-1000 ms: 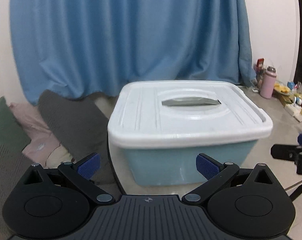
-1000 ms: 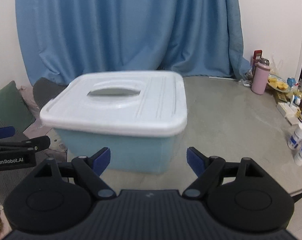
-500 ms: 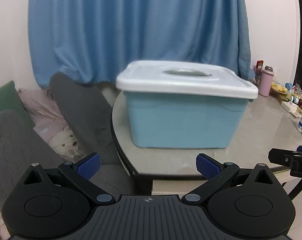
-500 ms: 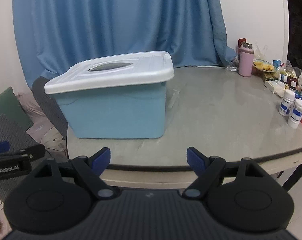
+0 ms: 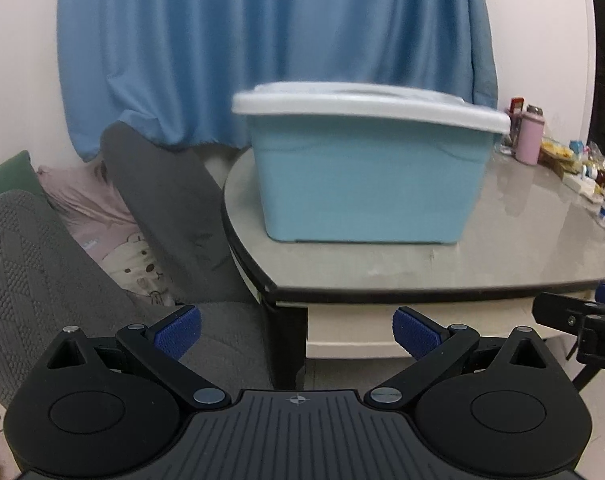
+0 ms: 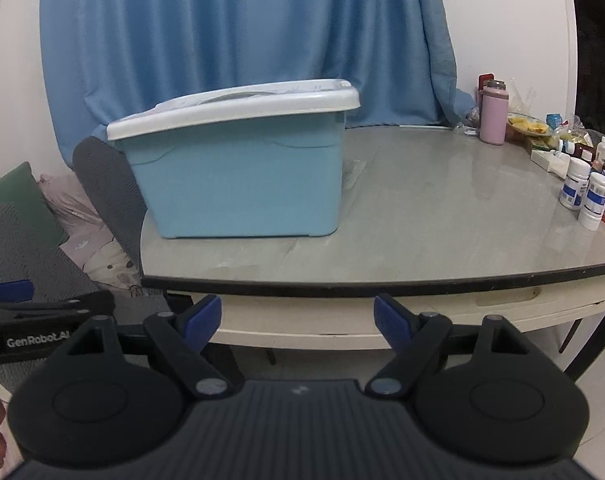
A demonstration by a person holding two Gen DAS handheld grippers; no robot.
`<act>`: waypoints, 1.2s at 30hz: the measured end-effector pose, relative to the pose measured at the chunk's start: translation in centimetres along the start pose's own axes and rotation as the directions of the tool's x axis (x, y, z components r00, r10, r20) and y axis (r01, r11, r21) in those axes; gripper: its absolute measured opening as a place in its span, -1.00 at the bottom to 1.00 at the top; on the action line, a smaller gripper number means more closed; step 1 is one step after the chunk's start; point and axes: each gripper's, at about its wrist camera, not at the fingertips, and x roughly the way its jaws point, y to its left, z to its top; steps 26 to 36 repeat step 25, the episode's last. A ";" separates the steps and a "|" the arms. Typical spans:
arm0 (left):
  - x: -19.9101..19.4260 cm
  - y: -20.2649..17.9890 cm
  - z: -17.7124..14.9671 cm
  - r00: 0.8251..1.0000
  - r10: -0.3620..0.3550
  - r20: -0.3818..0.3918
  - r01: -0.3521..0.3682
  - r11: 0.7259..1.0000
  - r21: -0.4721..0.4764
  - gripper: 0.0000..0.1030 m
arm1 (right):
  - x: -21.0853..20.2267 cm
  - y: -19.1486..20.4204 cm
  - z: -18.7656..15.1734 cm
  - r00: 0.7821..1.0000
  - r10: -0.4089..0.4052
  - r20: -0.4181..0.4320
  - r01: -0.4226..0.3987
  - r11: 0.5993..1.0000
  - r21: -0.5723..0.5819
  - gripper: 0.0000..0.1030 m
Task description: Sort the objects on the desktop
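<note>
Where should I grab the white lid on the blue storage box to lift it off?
Probably by the white lid's overhanging rim at its two short ends, one gripper from each side. The lip juts past the blue storage box walls there; the top recess looks shallow.

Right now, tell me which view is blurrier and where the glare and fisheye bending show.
Left wrist view: motion-blurred, the storage bin and its white lid smeared. Right wrist view: sharper, the medicine bottles readable, soft glare on the table near the pink flask. Both views: the table edge bows and the corners go dark.
</note>
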 end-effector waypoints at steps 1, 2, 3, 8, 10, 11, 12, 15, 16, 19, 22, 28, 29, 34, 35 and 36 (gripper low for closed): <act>0.1 0.0 -0.2 1.000 0.000 -0.001 0.000 1.000 -0.003 1.00 | 0.0 0.1 -0.2 1.000 0.000 0.003 0.000 1.000 0.001 0.62; 0.2 0.0 -0.4 1.000 -0.003 -0.003 0.003 1.000 -0.007 1.00 | 0.0 0.2 -0.4 1.000 -0.001 0.004 0.001 1.000 0.003 0.62; 0.4 0.0 -0.6 1.000 -0.006 -0.005 0.006 1.000 -0.009 1.00 | 0.1 0.3 -0.5 1.000 -0.001 0.002 0.001 1.000 0.001 0.62; 0.7 0.1 -1.1 1.000 -0.009 -0.014 0.009 1.000 -0.003 1.00 | 0.1 0.8 -0.7 1.000 -0.007 0.008 0.007 1.000 -0.008 0.62; 0.7 0.2 -1.1 1.000 -0.015 -0.016 0.015 1.000 -0.013 1.00 | 0.2 0.8 -0.6 1.000 -0.006 0.007 0.006 1.000 -0.001 0.62; 0.7 0.3 -1.0 1.000 -0.017 -0.016 0.016 1.000 -0.016 1.00 | 0.2 0.7 -0.6 1.000 -0.005 0.007 0.005 1.000 0.001 0.62; 0.7 0.3 -1.0 1.000 -0.016 -0.016 0.016 1.000 -0.014 1.00 | 0.2 0.8 -0.6 1.000 -0.003 0.007 0.003 1.000 0.002 0.62; 0.7 0.2 -0.8 1.000 -0.014 -0.014 0.013 1.000 -0.006 1.00 | 0.2 0.7 -0.7 1.000 -0.003 0.006 0.003 1.000 0.004 0.62; 0.7 0.2 -0.8 1.000 -0.016 -0.013 0.016 1.000 -0.004 1.00 | 0.2 0.6 -0.7 1.000 -0.004 0.007 0.004 1.000 0.006 0.62; 0.6 0.1 -0.5 1.000 -0.019 -0.010 0.019 1.000 -0.002 1.00 | 0.1 0.4 -0.7 1.000 -0.006 0.007 0.006 1.000 0.010 0.62; 0.7 0.0 -0.4 1.000 -0.016 -0.014 0.016 1.000 -0.010 1.00 | 0.0 0.2 -0.8 1.000 -0.009 0.010 0.009 1.000 0.011 0.62; 0.7 -0.1 -0.3 1.000 -0.020 -0.017 0.020 1.000 -0.017 1.00 | -0.1 0.0 -0.8 1.000 -0.012 0.013 0.011 1.000 0.012 0.62; 0.7 -0.1 -0.3 1.000 -0.020 -0.017 0.020 1.000 -0.017 1.00 | -0.1 0.0 -0.8 1.000 -0.012 0.013 0.011 1.000 0.012 0.62; 0.7 -0.1 -0.3 1.000 -0.020 -0.017 0.020 1.000 -0.017 1.00 | -0.1 0.0 -0.8 1.000 -0.012 0.013 0.011 1.000 0.012 0.62; 0.7 -0.1 -0.3 1.000 -0.020 -0.017 0.020 1.000 -0.017 1.00 | -0.1 0.0 -0.8 1.000 -0.012 0.013 0.011 1.000 0.012 0.62; 0.7 -0.1 -0.3 1.000 -0.020 -0.017 0.020 1.000 -0.017 1.00 | -0.1 0.0 -0.8 1.000 -0.012 0.013 0.011 1.000 0.012 0.62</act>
